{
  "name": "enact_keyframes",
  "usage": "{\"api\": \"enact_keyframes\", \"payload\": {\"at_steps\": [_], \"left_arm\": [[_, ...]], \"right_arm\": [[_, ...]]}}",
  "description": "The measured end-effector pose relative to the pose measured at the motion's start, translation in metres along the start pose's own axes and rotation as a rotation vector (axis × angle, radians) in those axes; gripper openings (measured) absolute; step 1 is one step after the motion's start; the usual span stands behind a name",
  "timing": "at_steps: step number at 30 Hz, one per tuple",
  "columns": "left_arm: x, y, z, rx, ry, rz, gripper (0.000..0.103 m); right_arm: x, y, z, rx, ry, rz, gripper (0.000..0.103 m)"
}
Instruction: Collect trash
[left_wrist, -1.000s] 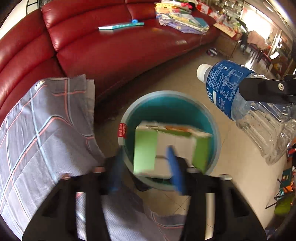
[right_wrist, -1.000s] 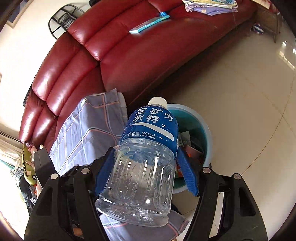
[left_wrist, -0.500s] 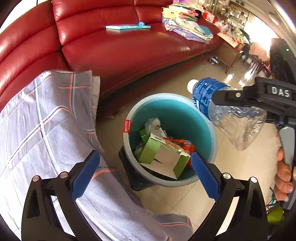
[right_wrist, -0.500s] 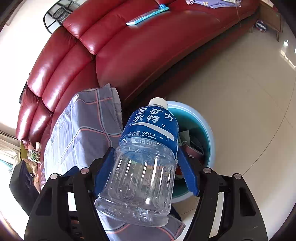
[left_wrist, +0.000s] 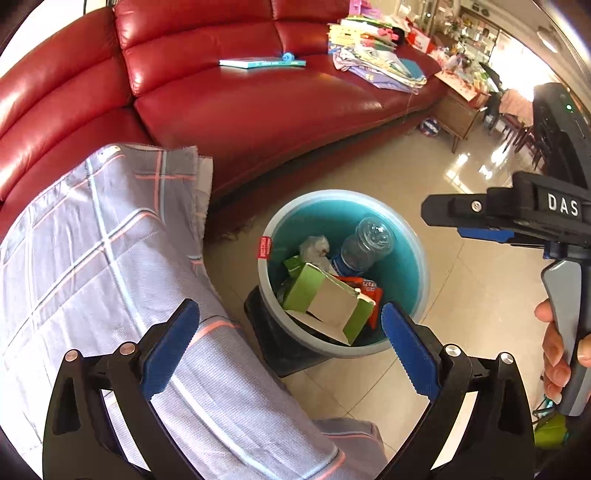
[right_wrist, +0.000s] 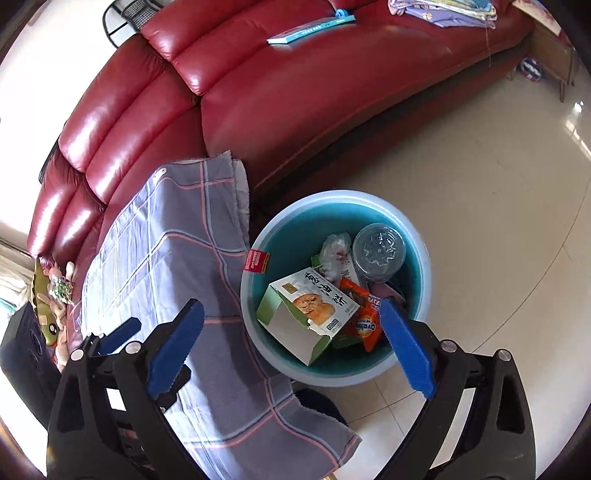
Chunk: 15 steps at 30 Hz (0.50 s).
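A round teal bin (left_wrist: 419, 258) (right_wrist: 421, 258) stands on the tiled floor beside the sofa. In it lie a green-and-white carton (left_wrist: 325, 302) (right_wrist: 310, 314), a clear plastic bottle (left_wrist: 365, 240) (right_wrist: 378, 251) standing bottom up, an orange wrapper (right_wrist: 364, 321) and crumpled plastic (right_wrist: 334, 251). My left gripper (left_wrist: 291, 347) is open and empty above the bin's near rim. My right gripper (right_wrist: 291, 343) is open and empty above the bin; it shows from the side in the left wrist view (left_wrist: 480, 221).
A red leather sofa (left_wrist: 258, 99) curves behind the bin, with a teal book (left_wrist: 262, 62) and piled clothes (left_wrist: 373, 62) on it. A grey plaid cloth (left_wrist: 110, 266) (right_wrist: 177, 258) covers a surface left of the bin. Wooden furniture (left_wrist: 458, 110) stands at the far right.
The left gripper opened and dropped the carton into the bin. Then the right gripper opened and the bottle fell into the bin, where it stands bottom up.
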<state>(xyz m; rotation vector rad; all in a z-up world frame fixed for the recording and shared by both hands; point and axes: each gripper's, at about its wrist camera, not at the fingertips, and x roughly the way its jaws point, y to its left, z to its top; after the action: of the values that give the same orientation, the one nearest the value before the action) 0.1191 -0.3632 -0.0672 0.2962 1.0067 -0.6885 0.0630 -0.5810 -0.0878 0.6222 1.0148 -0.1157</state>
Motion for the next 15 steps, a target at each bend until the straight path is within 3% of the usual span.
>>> {"api": "enact_keyframes", "payload": {"at_steps": [6,9,15], "left_arm": [[-0.024,0.01,-0.012,-0.046,-0.003,-0.036,0.099],[-0.041,0.013,-0.02,-0.062,-0.031,0.023,0.099],[-0.066,0.02,-0.038,-0.118,-0.046,0.047,0.099]], "right_arm": [[-0.023,0.02,-0.023,-0.109,-0.004,-0.083,0.096],[-0.035,0.031,-0.038,-0.167,-0.005,-0.124,0.096],[-0.055,0.054,-0.068,-0.3,-0.024,-0.218,0.096]]}}
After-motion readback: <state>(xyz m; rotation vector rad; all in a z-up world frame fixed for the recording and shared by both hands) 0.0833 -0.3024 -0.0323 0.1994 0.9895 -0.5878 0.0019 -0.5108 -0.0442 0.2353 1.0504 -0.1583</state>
